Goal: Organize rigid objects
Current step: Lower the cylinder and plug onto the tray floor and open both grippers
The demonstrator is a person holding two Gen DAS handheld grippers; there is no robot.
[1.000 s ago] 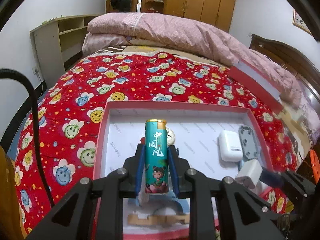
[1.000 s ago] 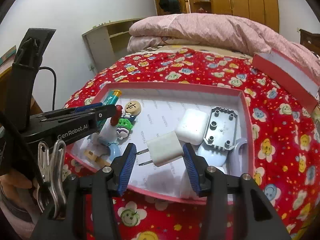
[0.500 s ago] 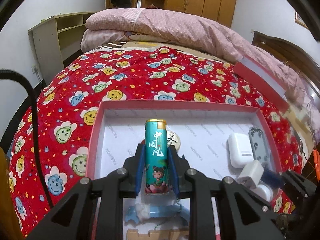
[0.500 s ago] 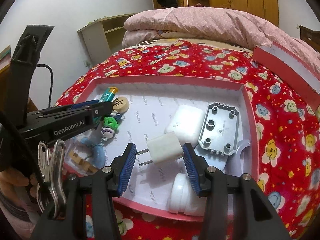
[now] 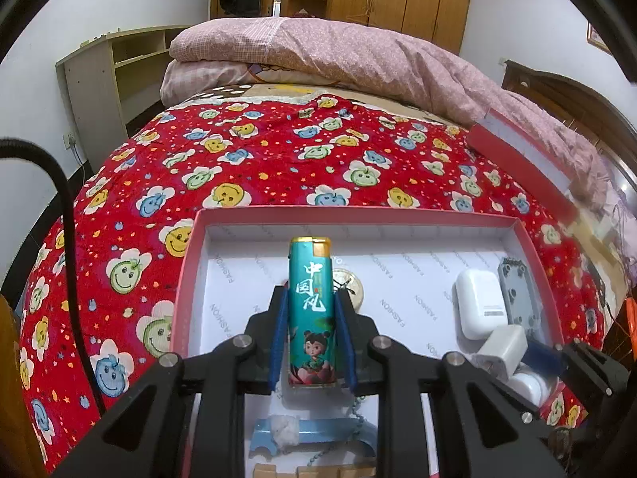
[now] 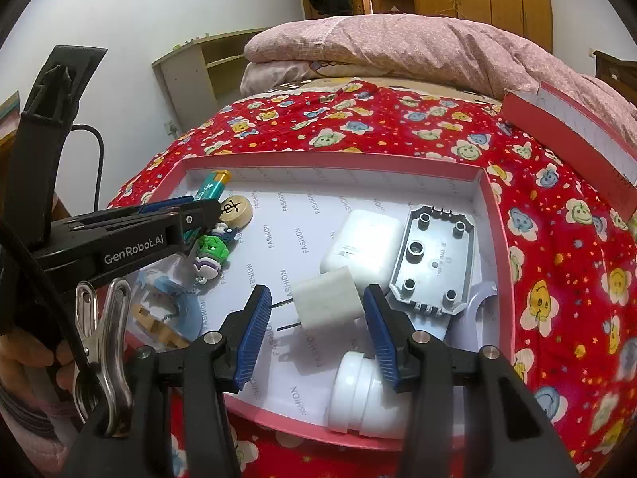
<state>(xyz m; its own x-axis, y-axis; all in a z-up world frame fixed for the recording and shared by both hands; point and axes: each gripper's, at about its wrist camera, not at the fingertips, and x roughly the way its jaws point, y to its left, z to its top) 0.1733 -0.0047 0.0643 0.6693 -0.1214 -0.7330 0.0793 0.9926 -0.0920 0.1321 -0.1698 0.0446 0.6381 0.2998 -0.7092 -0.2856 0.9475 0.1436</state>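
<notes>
The left gripper [image 5: 310,342] is clamping a teal lighter [image 5: 311,318] between its blue pads, and the lighter is standing with its long axis running straight forward along the fingers, its gold cap pointing away toward the far wall of the pink box [image 5: 350,215]. It is hanging above the left part of the box floor, near the left wall, and whether it is touching the floor I cannot tell. On the lighter three white Chinese characters are running down the body, above a cartoon child with flowers. The right gripper [image 6: 318,334] is holding a white plug adapter [image 6: 324,304], which is sitting between its pads with the two metal prongs pointing sideways to the left pad; the pads seem to be pressing on it, though a thin gap on the left side is making this less sure. The adapter is hovering over the near right part of the box, just in front of a white earbud case [image 6: 360,245] and a grey plastic plate [image 6: 432,257], and above a white bottle [image 6: 368,394] lying at the near wall. The word FASHION is repeating across the paper floor of the box, and GenRobot.AI is printed on the side of the left gripper. I judge the lighter must go down flat near the far left corner.
</notes>
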